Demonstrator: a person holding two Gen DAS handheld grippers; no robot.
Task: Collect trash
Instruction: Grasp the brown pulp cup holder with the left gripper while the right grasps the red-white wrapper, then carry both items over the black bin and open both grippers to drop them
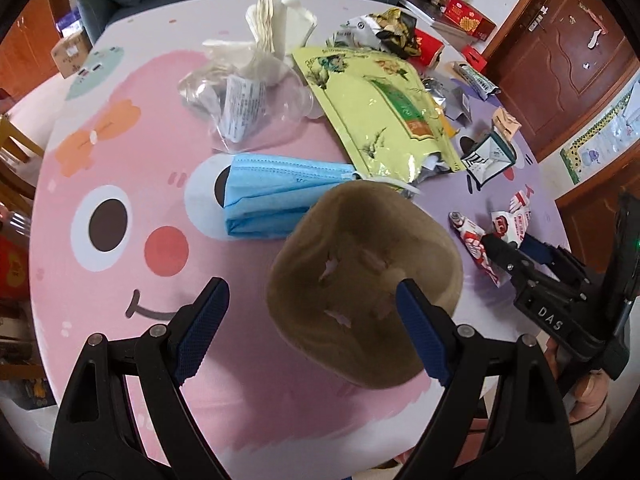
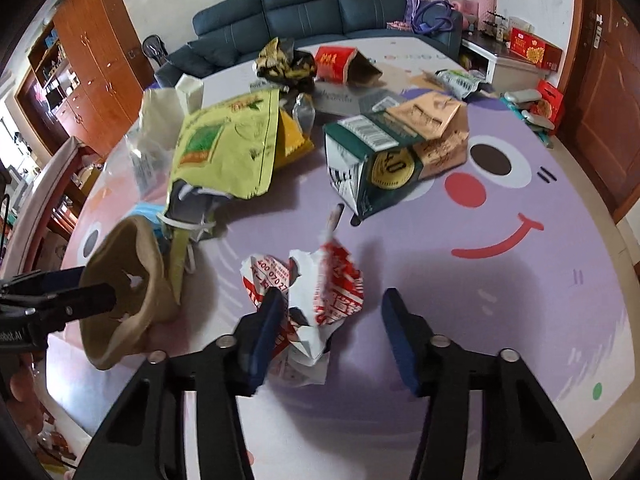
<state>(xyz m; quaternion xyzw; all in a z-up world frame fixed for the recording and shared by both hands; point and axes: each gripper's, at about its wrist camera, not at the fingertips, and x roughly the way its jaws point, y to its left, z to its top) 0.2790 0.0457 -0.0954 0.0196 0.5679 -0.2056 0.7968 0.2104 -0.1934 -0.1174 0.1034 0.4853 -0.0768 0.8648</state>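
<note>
A crumpled red and white wrapper (image 2: 320,300) lies on the cartoon tablecloth (image 2: 520,320) between the fingers of my right gripper (image 2: 334,326). The left pad touches it and the right pad stands clear, so the jaws are open around it. The left wrist view shows the same wrapper (image 1: 516,224) at my right gripper (image 1: 510,250). A brown paper bag (image 1: 352,240) with small cut-outs sits tilted, mouth toward my left gripper (image 1: 308,320). That gripper is wide open. Its right finger overlaps the bag's rim and its left finger is clear. The right wrist view shows the bag (image 2: 120,248) beside my left gripper (image 2: 88,286).
More litter covers the far half of the table: a yellow-green pouch (image 1: 372,112), a blue face mask (image 1: 272,196), clear plastic bags (image 1: 240,104), a green carton (image 2: 376,160) and a tan box (image 2: 436,120). A dark sofa (image 2: 320,4) stands beyond. A hand (image 1: 592,400) holds the right gripper.
</note>
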